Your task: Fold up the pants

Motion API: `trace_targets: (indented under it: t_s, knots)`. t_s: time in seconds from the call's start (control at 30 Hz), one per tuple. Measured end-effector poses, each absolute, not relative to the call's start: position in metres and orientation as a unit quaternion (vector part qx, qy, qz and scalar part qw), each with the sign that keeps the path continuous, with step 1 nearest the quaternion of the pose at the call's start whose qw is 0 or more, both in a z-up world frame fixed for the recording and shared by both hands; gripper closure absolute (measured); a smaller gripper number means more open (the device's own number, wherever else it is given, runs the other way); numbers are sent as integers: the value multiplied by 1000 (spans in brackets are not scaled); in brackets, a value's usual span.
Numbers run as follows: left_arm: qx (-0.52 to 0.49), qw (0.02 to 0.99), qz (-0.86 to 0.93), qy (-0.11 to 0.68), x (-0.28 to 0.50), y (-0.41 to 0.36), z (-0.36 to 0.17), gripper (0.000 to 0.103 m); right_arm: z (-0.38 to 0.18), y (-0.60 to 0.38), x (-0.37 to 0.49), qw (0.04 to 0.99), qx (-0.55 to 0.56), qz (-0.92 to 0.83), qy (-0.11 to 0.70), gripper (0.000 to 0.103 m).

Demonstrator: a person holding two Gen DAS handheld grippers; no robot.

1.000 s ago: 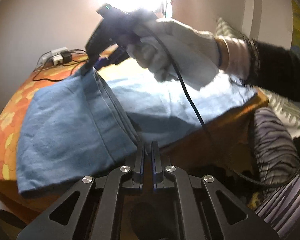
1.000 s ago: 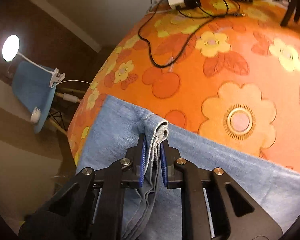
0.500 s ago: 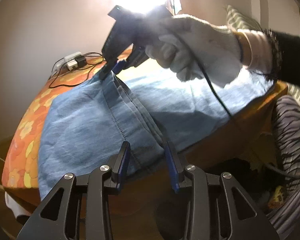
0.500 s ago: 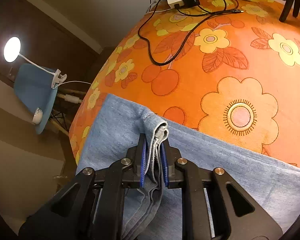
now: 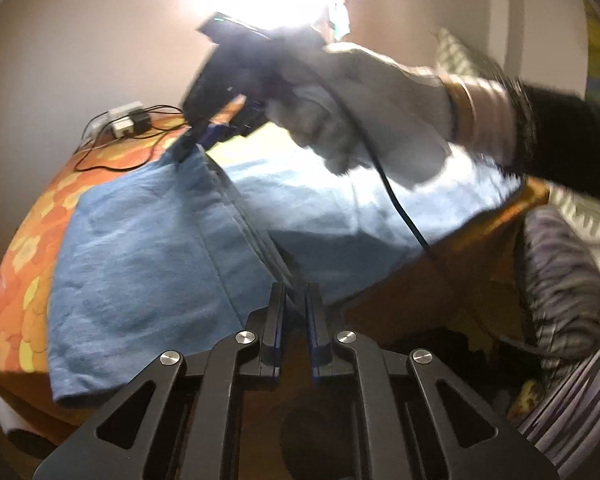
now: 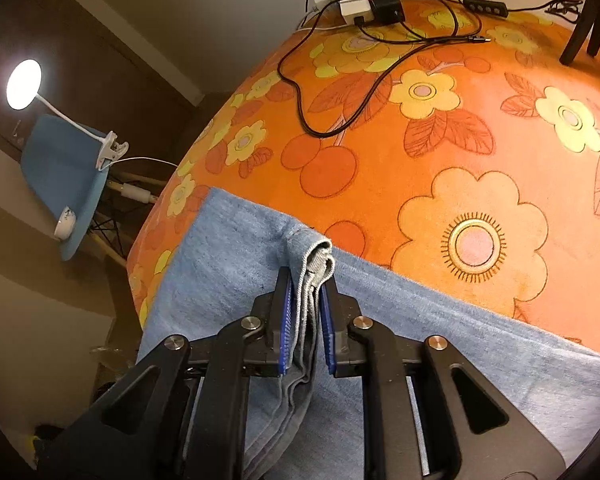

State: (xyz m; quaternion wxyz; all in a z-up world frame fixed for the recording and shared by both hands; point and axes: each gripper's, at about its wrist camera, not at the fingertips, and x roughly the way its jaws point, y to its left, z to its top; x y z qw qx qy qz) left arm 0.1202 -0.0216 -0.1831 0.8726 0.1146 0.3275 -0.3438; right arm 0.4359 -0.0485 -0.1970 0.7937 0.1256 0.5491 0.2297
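Light blue denim pants (image 5: pixel 140 248) lie spread on a table with an orange flowered cloth (image 5: pixel 24 240). My left gripper (image 5: pixel 296 300) is shut on the near end of the raised fold of the pants. My right gripper (image 6: pixel 306 280), held in a white-gloved hand (image 5: pixel 364 108), is shut on the bunched hem edge of the pants (image 6: pixel 316 256) at the far end of the same fold. It also shows in the left wrist view (image 5: pixel 198 142). The fold ridge (image 5: pixel 244 216) runs between the two grippers.
A white power strip with black adapters and looping cables (image 6: pixel 364 4) sits at the far table edge. A blue chair with a clip lamp (image 6: pixel 64 172) stands beside the table. Striped fabric (image 5: pixel 556 288) lies to the right, below the table edge.
My left gripper opened half a second ago and has closed again on the near end of the fold. My right gripper stays shut on the hem and barely moves.
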Motion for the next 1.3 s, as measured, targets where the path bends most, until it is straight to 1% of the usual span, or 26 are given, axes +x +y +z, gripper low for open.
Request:
trace_targets:
  t_s: [0.07,0.17,0.23,0.3,0.37,0.4,0.53,0.6,0.77,1.1,1.17,1.2,1.23,1.3]
  knots:
    - [135,874,-337,323,116,-26,-186,95,-199,-46,436,794,122,227,551,89]
    - [136,885,-312,319,115,-23,-182,93,-199,-46,436,792,122,228,554,88]
    - [144,886,-307,317,113,-21,-182,75,-198,-49,437,787,130,231,556,88]
    - [158,884,-305,317,111,-21,-184,70,-198,-51,437,785,136,235,557,88]
    - [162,882,-305,322,110,-21,-186,69,-197,-53,437,785,136,237,557,88]
    - [162,881,-306,323,110,-21,-188,65,-197,-53,436,784,136,237,557,88]
    - [202,879,-297,314,106,-28,-193,63,-199,-52,438,781,135,235,562,88]
    - [214,877,-297,312,106,-32,-194,57,-200,-52,439,779,139,235,564,88]
    - [228,875,-290,314,111,-35,-197,57,-202,-51,440,777,138,234,568,88]
    - [113,869,-322,358,131,-15,-186,57,-208,-50,441,774,134,234,573,88]
    - [97,872,-315,361,135,-11,-184,58,-208,-49,440,774,134,233,574,88]
    - [90,873,-316,361,136,-10,-184,60,-209,-49,441,774,134,232,574,88]
    - [80,874,-317,360,137,-8,-183,63,-209,-48,441,774,135,232,574,88]
    - [81,876,-316,354,136,-10,-182,65,-208,-48,441,774,134,231,574,88]
